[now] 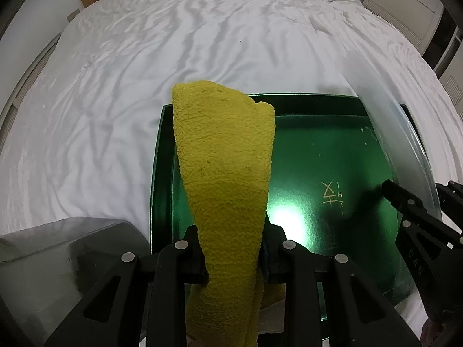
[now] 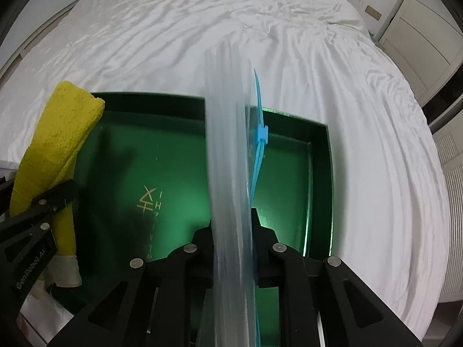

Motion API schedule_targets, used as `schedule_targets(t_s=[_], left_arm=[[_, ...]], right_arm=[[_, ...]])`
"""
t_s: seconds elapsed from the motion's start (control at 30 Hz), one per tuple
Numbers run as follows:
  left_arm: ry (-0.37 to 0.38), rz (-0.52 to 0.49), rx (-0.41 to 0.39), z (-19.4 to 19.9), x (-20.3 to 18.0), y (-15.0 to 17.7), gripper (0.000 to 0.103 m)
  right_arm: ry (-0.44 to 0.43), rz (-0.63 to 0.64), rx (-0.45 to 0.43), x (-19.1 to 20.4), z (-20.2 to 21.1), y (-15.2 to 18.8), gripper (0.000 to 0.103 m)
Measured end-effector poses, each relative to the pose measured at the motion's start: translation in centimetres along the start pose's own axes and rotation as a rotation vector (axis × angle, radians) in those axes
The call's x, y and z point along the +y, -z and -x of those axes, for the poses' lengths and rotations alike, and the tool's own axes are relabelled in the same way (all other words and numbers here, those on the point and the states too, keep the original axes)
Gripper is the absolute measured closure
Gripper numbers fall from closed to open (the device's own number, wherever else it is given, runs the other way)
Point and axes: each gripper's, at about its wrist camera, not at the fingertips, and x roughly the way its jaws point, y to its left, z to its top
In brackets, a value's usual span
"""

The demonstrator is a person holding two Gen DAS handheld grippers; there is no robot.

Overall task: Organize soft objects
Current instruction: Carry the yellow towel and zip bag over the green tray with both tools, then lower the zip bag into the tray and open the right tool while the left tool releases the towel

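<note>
One yellow towel [image 1: 225, 167], one clear zip bag [image 2: 231, 173], one green tray [image 1: 318, 150] and two grippers are in view, all over a white bed sheet [image 1: 144, 72].

The left gripper [image 1: 231, 260] is clamped on the towel: its two black jaws press in from either side at the 6 o'clock edge of the left wrist view, and the rolled or folded towel stands up out of them toward 12 o'clock, its far end overlapping the tray's far left corner. More of the towel hangs below the jaws. In the right wrist view the same towel sits at 9 o'clock, with a pale end at 7 o'clock.

The right gripper [image 2: 234, 231] is closed on the zip bag, which rises from 6 o'clock up through the centre of its view; the plastic is blurred. One blue zip strip runs along the bag's right edge with one blue slider [image 2: 262, 133] on it. Whether the bag holds anything cannot be told.

The tray lies on the sheet beneath both grippers, its glossy floor bearing gold lettering [image 2: 149, 199] and a light glare. A grey translucent shape [image 1: 58, 260] lies at 8 o'clock in the left view
</note>
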Motion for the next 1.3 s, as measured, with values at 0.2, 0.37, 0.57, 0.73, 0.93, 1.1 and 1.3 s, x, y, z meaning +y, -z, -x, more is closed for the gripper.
schedule_targets(t_s=[0.2, 0.37, 0.57, 0.73, 0.93, 1.1, 1.3], left_arm=[[-0.016, -0.005, 0.003, -0.2, -0.3, 0.0, 0.078], [-0.026, -0.018, -0.024, 0.6, -0.6, -0.1, 0.075], [-0.036, -0.018, -0.050, 2.0, -0.5, -0.1, 0.073], [-0.034, -0.011, -0.066, 3.0, -0.2, 0.1, 0.073], [-0.033, -0.021, -0.094, 4.4, -0.3, 0.3, 0.073], [-0.014, -0.032, -0.123, 5.9, -0.6, 1.2, 0.073], [0.048, -0.039, -0.148, 8.8, -0.7, 3.6, 0.070]], right_arm=[[0.001, -0.004, 0.016, -0.2, -0.6, 0.0, 0.077], [-0.015, -0.025, -0.008, -0.3, 0.0, 0.0, 0.066], [-0.036, -0.040, -0.038, -0.5, 1.5, 0.8, 0.060], [-0.042, -0.049, -0.066, -1.1, 3.2, 1.6, 0.058], [-0.035, -0.065, -0.097, -1.5, 5.2, 2.3, 0.056], [-0.031, -0.084, -0.123, -1.8, 6.9, 3.1, 0.056], [-0.012, -0.081, -0.156, -1.0, 10.0, 5.1, 0.056]])
